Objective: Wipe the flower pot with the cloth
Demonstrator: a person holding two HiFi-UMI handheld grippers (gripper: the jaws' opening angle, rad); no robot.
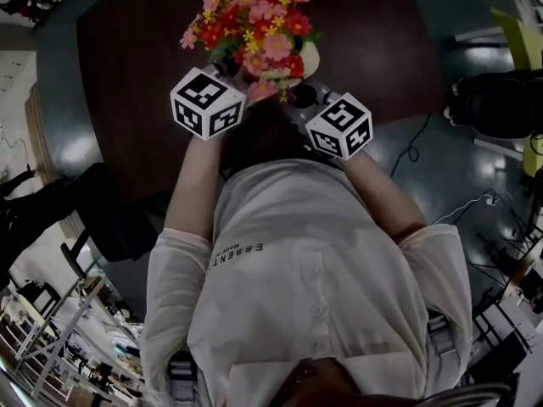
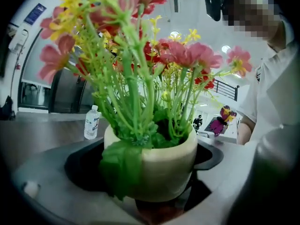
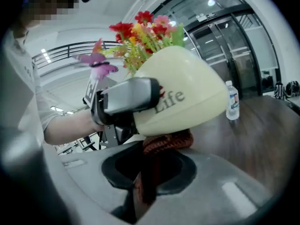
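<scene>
Wiping looked under way, not finished; left claw (image 2: pixel 148 187) was closed on the flower pot (image 3: pixel 187 102), one grey jaw pressed flat on the cream wall just left of the printed word; pot was tilted and, by the right gripper view, seemed lifted off the table (image 1: pixel 136 83); right claw (image 3: pixel 149 175) was pinching the cloth (image 3: pixel 165 142), a red-brown bunch sticking out past the jaws and touching the pot's underside at the base edge.

Done so far, as a judgement: pot grasped, cloth grasped, cloth brought onto the base; left to do: the rest of the wall and rim, which showed no cloth on them; no dirt or wet streak was visible, so wiped area could not be told.

Hard to see: in the head view the flowers (image 1: pixel 254 24) and the marker cubes (image 1: pixel 208 100) covered nearly all of the pot, and the cloth did not show there; left claw's other jaw was behind the pot in the right gripper view; a green leaf (image 2: pixel 121 165) hung over the near wall in the left gripper view; water bottle (image 2: pixel 92 122) stood well apart on the far table, label unreadable.
</scene>
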